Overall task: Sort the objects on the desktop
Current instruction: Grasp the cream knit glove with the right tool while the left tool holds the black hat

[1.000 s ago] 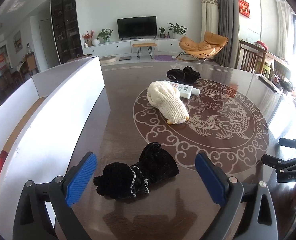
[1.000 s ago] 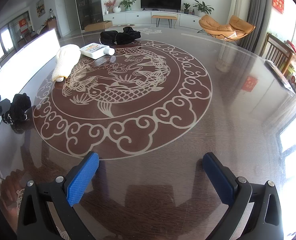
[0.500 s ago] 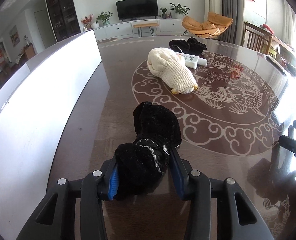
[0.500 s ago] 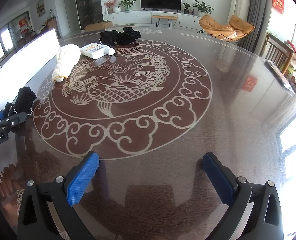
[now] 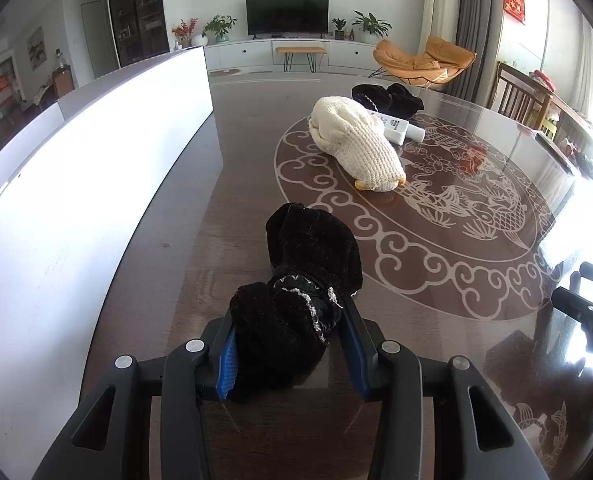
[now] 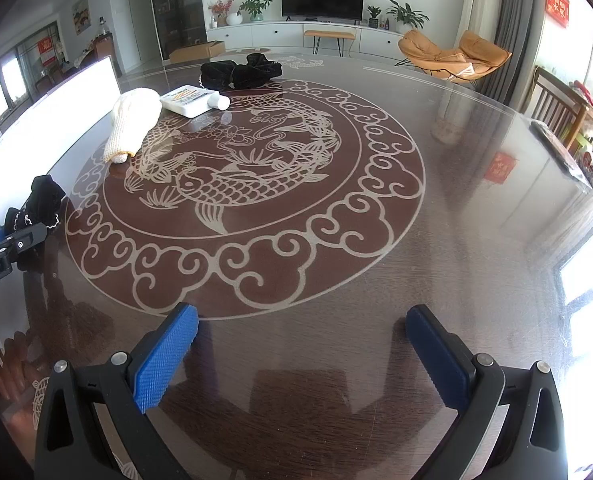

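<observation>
Readable: "nRobot.AI", white on the black body of the left gripper (image 6: 0, 246) at the frame's left edge, its first letters cut off. Partly readable: "D", pale on the black body of the right gripper (image 5: 592, 312). Printing on the white bottle (image 6: 194, 100), the red wall hanging (image 6: 559, 5) and the red door sign (image 6: 47, 46): too small to read.

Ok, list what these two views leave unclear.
- Left wrist view: the near end of the black glove is hidden between the left tool pads.
- Both views: print on the white bottle is too small to read.
- Left wrist view: the white box interior is hidden by its own wall.
</observation>
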The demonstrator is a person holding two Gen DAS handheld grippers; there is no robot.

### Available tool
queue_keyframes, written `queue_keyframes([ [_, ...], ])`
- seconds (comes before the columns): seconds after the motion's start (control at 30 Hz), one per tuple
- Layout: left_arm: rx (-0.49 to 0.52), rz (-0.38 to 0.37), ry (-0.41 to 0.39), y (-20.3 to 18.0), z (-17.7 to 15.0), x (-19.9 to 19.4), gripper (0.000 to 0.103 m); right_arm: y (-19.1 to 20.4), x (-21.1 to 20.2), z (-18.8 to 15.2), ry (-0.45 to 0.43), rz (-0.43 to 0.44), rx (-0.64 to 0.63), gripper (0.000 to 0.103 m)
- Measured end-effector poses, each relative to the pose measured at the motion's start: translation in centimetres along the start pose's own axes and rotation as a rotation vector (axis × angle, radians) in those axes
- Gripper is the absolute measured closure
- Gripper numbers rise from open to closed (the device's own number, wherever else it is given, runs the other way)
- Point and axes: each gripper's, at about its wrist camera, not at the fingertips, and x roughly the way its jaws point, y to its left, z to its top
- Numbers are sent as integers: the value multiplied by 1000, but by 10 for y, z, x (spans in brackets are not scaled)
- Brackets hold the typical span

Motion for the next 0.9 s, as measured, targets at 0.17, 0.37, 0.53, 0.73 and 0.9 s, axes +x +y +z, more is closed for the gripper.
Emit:
queue_keyframes([
  [0.17,-1,-1,0,0,0,0,59,0,0,0,0,1,0,0],
  [0.37,-5,-2,-1,0,0,0,59,9,7,30,66,129,10,4],
  [0.53,-12,-5,-2,1,0,0,59,53,2,116,-33,290,12,5],
  [0.73,-58,-22,-4,9,0,0,59,140,55,177,101,296,-148,6],
  [0.9,-77,-36,-7,13,0,-2,63,184,101,176,171,189,-247,55],
])
